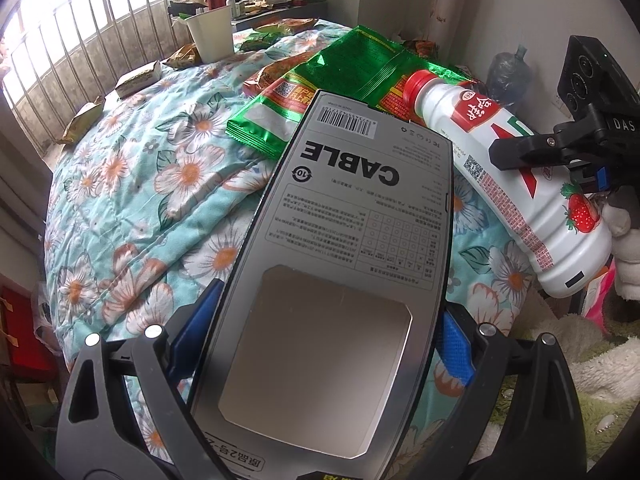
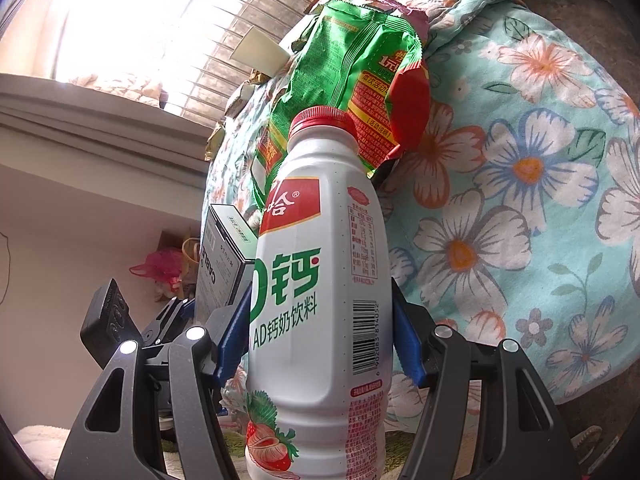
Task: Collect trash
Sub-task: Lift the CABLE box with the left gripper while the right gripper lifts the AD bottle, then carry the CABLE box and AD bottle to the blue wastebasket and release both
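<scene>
While both grippers are loaded up, the main thing here is the white plastic drink bottle with a red cap and strawberry print [image 2: 320, 280], pinched at its lower body by the blue pads of the right gripper [image 2: 320, 340] and held up off the bedding, cap pointing away from the camera. Just beside the bottle, on its left in the right wrist view, is the flat grey cardboard box printed "CABLE" [image 1: 344, 240], and the left gripper [image 1: 320, 344] has its pads squeezed against the box's two long edges, so that one is off the bed too. Past the bottle's cap lies a crinkled green and red foil snack bag [image 2: 360, 72], flat on the teal quilt with orange and white flowers [image 1: 152, 184]. Further out from the bottle on that quilt there's a white paper cup [image 1: 211, 32] standing upright, a small tan carton [image 1: 138, 79] on its side, and a couple of crumpled yellowish wrappers [image 1: 80, 120] near the metal railing [image 1: 80, 40]. Well beyond the bottle, a cluttered desk [image 1: 276, 4] sits at the far end.
</scene>
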Available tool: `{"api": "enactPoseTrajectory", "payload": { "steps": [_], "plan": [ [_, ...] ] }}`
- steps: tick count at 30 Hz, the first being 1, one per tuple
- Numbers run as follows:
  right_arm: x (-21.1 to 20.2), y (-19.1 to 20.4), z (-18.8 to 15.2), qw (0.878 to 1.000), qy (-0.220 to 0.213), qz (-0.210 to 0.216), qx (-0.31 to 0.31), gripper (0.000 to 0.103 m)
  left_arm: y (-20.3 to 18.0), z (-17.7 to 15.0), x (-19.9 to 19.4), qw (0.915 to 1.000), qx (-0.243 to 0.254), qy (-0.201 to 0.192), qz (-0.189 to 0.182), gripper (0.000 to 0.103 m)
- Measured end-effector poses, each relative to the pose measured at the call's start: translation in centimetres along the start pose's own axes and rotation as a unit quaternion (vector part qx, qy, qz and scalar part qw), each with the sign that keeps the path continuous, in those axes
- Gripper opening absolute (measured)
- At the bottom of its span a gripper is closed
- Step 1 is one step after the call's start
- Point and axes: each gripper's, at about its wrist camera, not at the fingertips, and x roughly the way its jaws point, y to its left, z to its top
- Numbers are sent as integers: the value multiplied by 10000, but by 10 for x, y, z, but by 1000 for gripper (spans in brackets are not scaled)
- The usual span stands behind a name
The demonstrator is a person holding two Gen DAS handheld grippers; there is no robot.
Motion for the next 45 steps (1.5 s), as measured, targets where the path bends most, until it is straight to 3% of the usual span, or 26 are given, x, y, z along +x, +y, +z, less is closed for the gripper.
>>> {"api": "enactPoseTrajectory", "payload": {
  "steps": [30,39,45],
  "plan": [
    [-48,-2,-16,9965,-475,648,-224,61,-17,-4,-34,9993,28,-358,139,89],
    [-81,-20,-28,9923,-892,840,-164,61,-38,13,-46,9986,196,-497,5,89],
    [-124,-49,-32,9859,-1404,907,61,61,-66,38,-48,9968,500,-611,-116,89]
  ]
}}
